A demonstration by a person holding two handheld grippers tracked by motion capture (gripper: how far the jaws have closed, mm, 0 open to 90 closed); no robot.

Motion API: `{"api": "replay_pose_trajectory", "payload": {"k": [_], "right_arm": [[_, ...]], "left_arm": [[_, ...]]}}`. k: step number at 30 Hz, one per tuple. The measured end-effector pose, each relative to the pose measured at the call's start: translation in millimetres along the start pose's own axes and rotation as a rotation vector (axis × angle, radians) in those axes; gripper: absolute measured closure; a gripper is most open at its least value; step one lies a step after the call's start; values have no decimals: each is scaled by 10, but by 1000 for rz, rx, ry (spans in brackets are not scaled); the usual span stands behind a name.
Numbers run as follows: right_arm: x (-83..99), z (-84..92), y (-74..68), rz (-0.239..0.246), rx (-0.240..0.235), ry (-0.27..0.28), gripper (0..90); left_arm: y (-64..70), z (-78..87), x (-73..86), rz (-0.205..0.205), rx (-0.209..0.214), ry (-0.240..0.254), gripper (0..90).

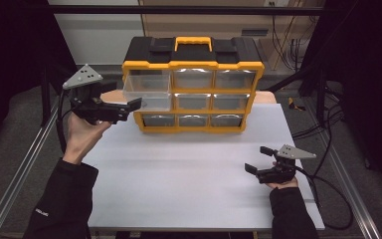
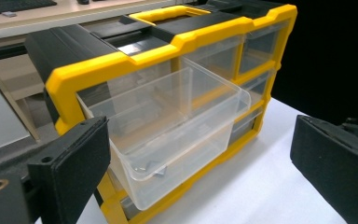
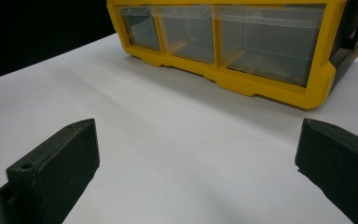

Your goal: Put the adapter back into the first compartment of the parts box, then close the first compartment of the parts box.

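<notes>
A yellow and black organiser [image 1: 194,64] with clear drawers stands at the back middle of the white table [image 1: 189,169]. Its top-left drawer [image 1: 146,92] is pulled out toward me. My left gripper [image 1: 123,95] hovers just left of that drawer, jaws open and not touching it. In the left gripper view the drawer [image 2: 177,126] lies ahead of the open gripper [image 2: 198,123], with a small metal piece [image 2: 151,167] on its floor. My right gripper [image 1: 257,159] rests low at the front right, open and holding nothing. The right gripper view looks past that gripper [image 3: 198,123] to the organiser's bottom row [image 3: 261,88].
Metal frame rails [image 1: 15,174] run along both sides of the table. Black cables [image 1: 328,189] trail off its right edge. Bare white tabletop stretches between the organiser and the front edge.
</notes>
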State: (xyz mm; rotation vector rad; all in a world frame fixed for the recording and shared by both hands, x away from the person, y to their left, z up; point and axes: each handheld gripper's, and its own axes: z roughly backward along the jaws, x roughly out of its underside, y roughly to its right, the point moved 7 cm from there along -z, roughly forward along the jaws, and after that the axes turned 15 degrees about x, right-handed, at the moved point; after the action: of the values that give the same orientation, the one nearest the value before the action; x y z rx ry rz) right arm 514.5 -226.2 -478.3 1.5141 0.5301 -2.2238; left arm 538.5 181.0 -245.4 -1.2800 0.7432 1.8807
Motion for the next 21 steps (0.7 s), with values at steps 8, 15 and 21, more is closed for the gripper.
{"api": "replay_pose_trajectory", "payload": {"k": [8, 15, 21], "right_arm": [[2, -1, 0, 0, 1, -2, 3], [3, -7, 0, 0, -2, -1, 3], [2, -4, 1, -1, 1, -2, 3]], "left_arm": [[41, -21, 150, -8, 16, 7, 40], [32, -21, 285, 7, 23, 13, 40], [31, -49, 382, 17, 28, 15, 41]]}}
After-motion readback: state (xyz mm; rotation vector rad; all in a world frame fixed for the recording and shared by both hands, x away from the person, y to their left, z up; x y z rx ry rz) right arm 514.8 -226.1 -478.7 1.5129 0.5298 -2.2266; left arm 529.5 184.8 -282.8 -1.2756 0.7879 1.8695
